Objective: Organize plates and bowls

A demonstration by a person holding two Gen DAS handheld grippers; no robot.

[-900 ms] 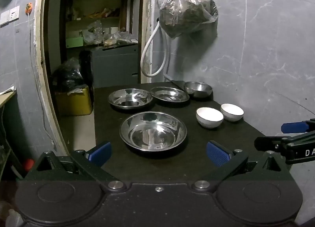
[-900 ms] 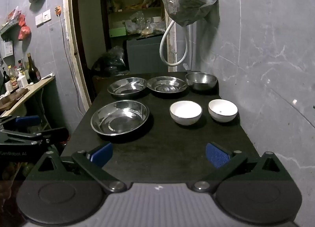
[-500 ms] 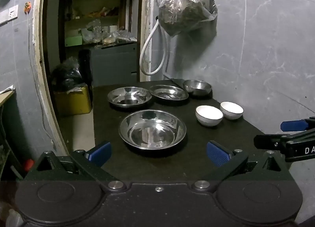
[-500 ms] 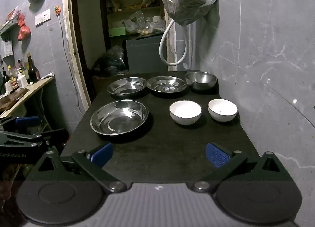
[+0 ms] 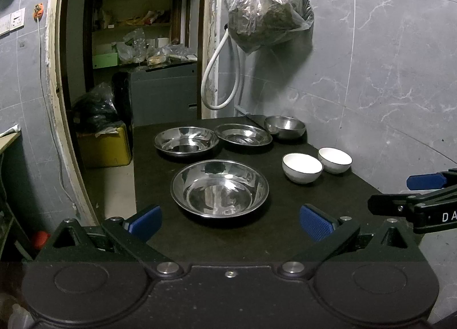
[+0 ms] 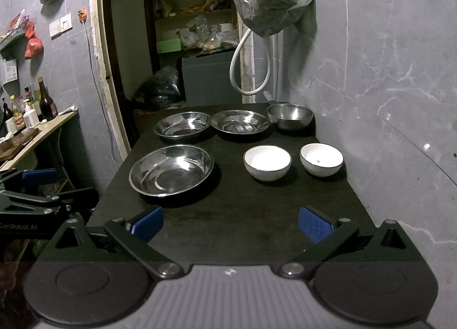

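We hold both claws, left claw (image 5: 228,219) and right claw (image 6: 230,222), wide apart and gripping nothing over the worktop (image 6: 257,203); the big steel plate (image 5: 219,188) and white bowls (image 6: 267,162) hold nothing.

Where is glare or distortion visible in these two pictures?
Left wrist view: bright reflections on the large steel plate; fisheye bends the door frame. Right wrist view: glare streaks in the same plate; corners are black.
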